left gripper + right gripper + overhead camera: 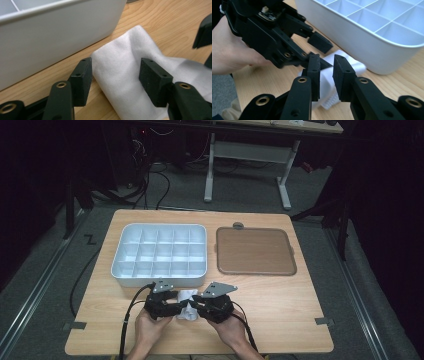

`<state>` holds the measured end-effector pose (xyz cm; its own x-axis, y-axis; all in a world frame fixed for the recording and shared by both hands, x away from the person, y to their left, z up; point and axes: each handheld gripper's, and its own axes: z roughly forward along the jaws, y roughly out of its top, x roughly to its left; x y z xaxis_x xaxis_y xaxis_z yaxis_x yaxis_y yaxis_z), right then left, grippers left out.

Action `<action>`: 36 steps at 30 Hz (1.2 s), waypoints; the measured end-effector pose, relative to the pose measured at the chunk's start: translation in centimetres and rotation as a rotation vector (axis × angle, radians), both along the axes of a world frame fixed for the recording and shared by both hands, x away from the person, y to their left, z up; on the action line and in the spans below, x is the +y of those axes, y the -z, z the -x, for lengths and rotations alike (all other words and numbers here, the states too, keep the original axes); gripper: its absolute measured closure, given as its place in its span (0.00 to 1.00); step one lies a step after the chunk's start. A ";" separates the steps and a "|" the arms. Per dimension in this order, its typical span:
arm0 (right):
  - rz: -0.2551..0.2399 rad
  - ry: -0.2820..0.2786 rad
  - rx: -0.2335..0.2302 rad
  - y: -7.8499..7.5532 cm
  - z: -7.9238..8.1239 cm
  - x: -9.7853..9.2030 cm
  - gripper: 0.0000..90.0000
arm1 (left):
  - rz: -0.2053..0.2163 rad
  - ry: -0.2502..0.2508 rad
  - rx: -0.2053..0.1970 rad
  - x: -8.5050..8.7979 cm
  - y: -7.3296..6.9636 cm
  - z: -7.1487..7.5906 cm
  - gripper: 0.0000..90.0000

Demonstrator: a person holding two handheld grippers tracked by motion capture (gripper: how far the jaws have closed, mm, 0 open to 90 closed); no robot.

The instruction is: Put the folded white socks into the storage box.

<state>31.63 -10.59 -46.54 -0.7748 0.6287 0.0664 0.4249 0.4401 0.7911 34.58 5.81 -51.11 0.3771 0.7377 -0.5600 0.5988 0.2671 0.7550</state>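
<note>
A folded white cloth [186, 296] lies on the wooden table just in front of the white compartment tray [160, 280]. Both hand-held grippers meet at it. My left gripper [178, 307] stands open, its pads either side of the cloth [120, 55] with room between them, in the left gripper view [117, 67]. My right gripper [196, 307] comes in from the other side. In the right gripper view [327, 62] its jaws stand narrow, pinched on a fold of the cloth [352, 66]. The left gripper [322, 53] faces it there, held by a hand.
The tray's white wall [50, 37] stands close behind the cloth; its compartments [387, 22] hold nothing. A brown flat lid [255, 251] lies right of the tray. Bare wood [285, 312] extends to the right. A desk frame and cables stand on the floor beyond.
</note>
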 end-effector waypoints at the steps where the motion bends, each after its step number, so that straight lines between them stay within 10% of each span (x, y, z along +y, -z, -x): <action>1: 0.007 -0.003 0.005 0.3 -0.1 0.3 0.85 | -0.003 0.000 0.003 -0.2 0.2 0.0 0.51; 13: 0.071 0.047 0.078 4.6 -0.9 -0.6 0.80 | 0.036 -0.004 0.026 0.1 1.1 0.1 0.55; 36: 0.068 -0.006 0.096 6.2 -0.6 -1.7 0.81 | 0.059 -0.020 0.067 0.6 1.8 0.1 0.55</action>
